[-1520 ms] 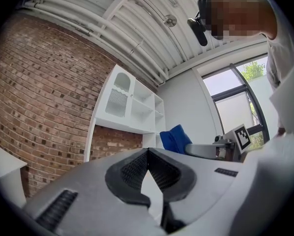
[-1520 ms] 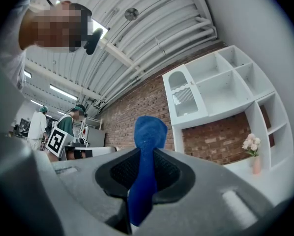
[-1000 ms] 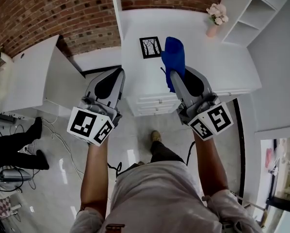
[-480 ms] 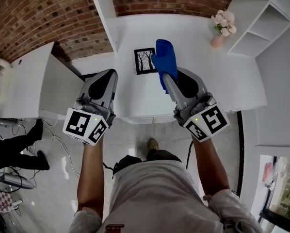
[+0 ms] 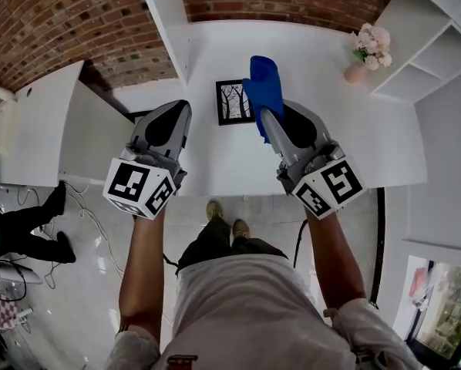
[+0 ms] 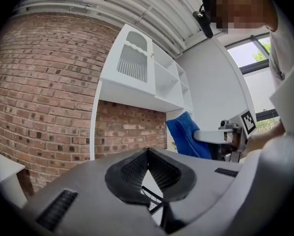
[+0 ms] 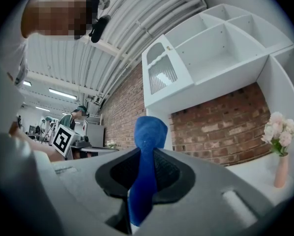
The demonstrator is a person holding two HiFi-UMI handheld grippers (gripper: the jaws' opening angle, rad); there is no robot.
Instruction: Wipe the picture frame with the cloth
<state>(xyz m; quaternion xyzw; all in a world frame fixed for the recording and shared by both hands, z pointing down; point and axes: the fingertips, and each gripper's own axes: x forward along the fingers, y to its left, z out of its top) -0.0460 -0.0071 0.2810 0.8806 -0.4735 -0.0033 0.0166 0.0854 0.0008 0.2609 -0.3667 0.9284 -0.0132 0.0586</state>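
My right hand-held gripper (image 5: pixel 266 118) is clamped on the blue cloth (image 5: pixel 264 83), which sticks out past its jaws, right beside the picture frame (image 5: pixel 233 102) lying on the white tabletop (image 5: pixel 346 129). My left hand-held gripper (image 5: pixel 184 110) is closed, empty, left of the frame.

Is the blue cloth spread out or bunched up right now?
Bunched: the cloth stands as a narrow wad pinched in the shut right gripper.
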